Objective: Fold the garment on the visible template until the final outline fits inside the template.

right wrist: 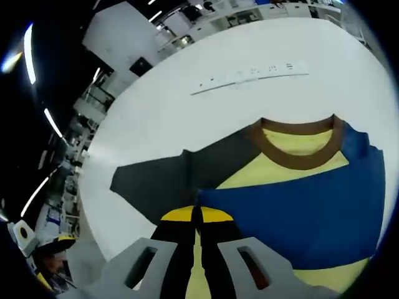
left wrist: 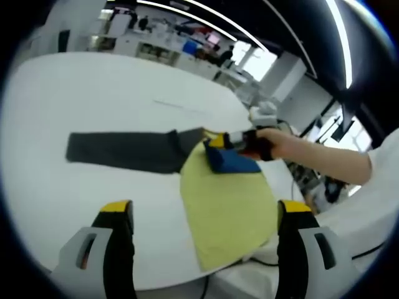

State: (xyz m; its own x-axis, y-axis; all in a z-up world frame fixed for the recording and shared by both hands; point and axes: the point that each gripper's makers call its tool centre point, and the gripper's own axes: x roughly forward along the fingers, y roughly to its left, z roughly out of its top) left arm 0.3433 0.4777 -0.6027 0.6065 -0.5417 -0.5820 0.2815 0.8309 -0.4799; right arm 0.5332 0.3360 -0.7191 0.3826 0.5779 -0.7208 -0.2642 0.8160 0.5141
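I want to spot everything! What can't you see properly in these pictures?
- Shirt hem: right gripper view, cut off by the edge.
- Shirt front: same view, under the blue sleeve.
- Strip marks: same view, too small.
- Right gripper: left gripper view, blurred, partly behind the hand.

The garment (right wrist: 293, 187) has a pale yellow body, a brown collar, one blue sleeve and one dark grey sleeve; the table (left wrist: 112, 93) is plain white; both grippers (left wrist: 206, 249) (right wrist: 198, 246) are black with yellow tips and grey housings.
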